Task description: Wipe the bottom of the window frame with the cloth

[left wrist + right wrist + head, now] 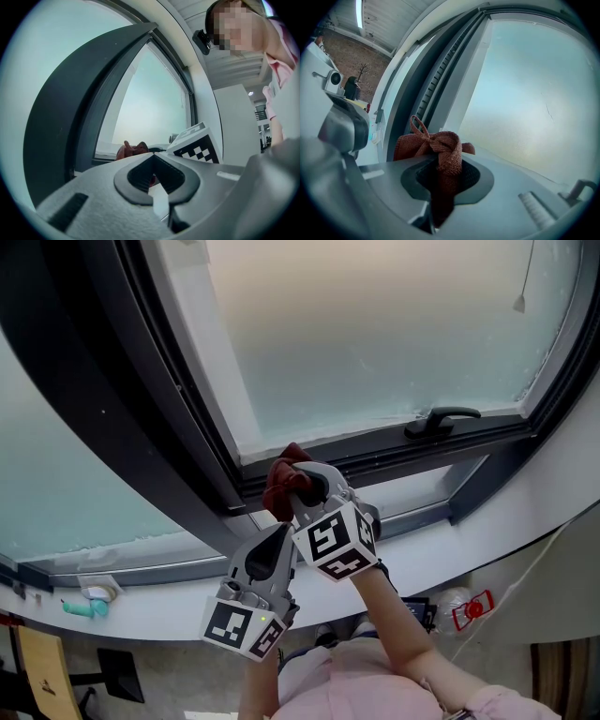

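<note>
The right gripper [305, 487] is gripping the bunched rust-red woven cloth [440, 146] in its jaws, holding it against the dark window frame's bottom rail [375, 457] for wiping. The left gripper [281, 534], jaws closed and empty, is idling just beside it.

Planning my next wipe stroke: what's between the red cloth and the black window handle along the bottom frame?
Nothing: in the head view the dark bottom frame runs bare from the cloth, clamped in the right hand-held gripper, to the handle.
</note>
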Demonstrator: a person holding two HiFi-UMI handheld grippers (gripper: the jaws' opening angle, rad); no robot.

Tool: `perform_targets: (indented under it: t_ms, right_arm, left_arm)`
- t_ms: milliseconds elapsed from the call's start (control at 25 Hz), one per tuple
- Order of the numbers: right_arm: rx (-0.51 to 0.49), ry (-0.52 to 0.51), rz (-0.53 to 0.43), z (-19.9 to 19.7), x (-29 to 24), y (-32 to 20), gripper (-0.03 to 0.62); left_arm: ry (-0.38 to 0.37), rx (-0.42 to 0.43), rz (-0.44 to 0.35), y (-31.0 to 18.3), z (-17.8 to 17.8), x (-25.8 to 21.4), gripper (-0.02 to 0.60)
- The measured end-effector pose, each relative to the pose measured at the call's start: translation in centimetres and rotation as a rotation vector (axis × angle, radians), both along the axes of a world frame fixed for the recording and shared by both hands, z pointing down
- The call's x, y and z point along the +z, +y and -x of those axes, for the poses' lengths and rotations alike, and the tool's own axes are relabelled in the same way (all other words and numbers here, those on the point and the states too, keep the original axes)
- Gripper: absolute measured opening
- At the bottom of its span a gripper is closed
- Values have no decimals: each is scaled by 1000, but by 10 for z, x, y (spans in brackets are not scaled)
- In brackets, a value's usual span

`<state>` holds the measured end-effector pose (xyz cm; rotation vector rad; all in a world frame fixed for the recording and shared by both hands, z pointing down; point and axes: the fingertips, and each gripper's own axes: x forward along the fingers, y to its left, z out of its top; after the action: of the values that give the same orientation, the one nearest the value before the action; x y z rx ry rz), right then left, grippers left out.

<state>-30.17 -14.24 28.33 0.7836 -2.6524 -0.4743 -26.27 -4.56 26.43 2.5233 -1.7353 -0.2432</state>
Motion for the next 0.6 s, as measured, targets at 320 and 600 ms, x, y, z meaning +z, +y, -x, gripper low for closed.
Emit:
perform_targets:
  t_ms: [320,600]
  right_arm:
    - [22,-7,3,-7,1,-4,58]
    - [6,-5,9,-10,0,-4,58]
  left_arm:
    - [4,31,-3,-4,-5,1,-3]
    - [5,15,-4,-9,-9,-1,-3]
